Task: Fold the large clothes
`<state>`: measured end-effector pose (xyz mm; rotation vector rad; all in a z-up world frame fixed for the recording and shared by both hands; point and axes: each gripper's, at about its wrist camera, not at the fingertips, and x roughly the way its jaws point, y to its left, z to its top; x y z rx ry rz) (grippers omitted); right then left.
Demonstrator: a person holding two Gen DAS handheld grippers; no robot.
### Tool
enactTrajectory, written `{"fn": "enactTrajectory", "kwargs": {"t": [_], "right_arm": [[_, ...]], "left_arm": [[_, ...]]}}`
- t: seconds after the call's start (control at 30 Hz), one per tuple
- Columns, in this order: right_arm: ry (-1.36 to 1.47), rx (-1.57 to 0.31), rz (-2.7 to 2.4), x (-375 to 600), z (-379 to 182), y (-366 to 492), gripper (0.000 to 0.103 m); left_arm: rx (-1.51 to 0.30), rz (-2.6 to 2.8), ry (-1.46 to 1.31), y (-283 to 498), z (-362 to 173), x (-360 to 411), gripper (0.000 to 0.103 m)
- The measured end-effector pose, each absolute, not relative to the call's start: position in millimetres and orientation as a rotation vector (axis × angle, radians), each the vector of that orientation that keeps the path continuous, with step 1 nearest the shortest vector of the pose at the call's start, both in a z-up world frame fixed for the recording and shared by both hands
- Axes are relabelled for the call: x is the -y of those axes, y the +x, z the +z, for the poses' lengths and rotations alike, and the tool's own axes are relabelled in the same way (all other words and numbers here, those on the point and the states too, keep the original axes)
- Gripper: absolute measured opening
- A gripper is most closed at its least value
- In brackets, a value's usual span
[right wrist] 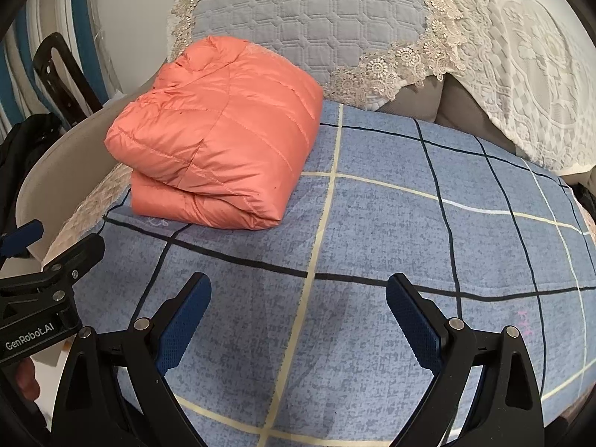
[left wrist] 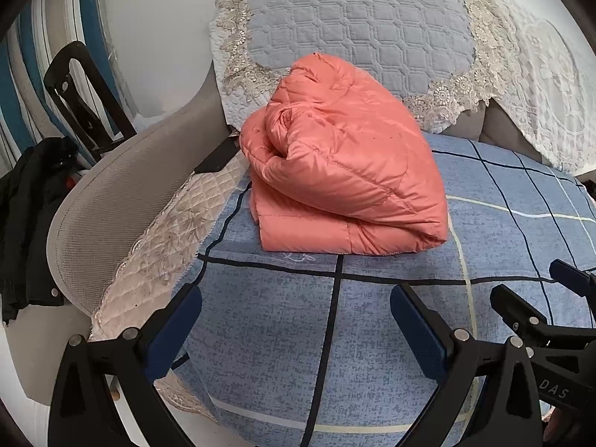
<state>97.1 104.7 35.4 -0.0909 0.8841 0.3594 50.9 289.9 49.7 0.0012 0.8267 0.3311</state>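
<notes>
A salmon-pink quilted puffer jacket lies folded in a thick bundle on the blue checked sofa cover, at the back left against the armrest. It also shows in the right wrist view, upper left. My left gripper is open and empty, hovering over the cover in front of the jacket. My right gripper is open and empty, over the cover to the right of the jacket. Each gripper shows at the edge of the other's view: the right one and the left one.
A grey quilted lace-edged throw covers the sofa back, with a white lace cloth to its right. The grey mesh armrest curves on the left. A black garment and a dark chair frame stand beyond it.
</notes>
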Motion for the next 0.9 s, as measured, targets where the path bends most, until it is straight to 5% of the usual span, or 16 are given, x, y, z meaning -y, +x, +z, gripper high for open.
{"fn": "enactTrajectory", "kwargs": {"t": [0.9], "right_arm": [[-0.085,-0.89,0.358,-101.8,33.4,96.7,0.096]], "left_arm": [[-0.808,0.338,0.05,46.3,52.2,-281.9,0.102]]}}
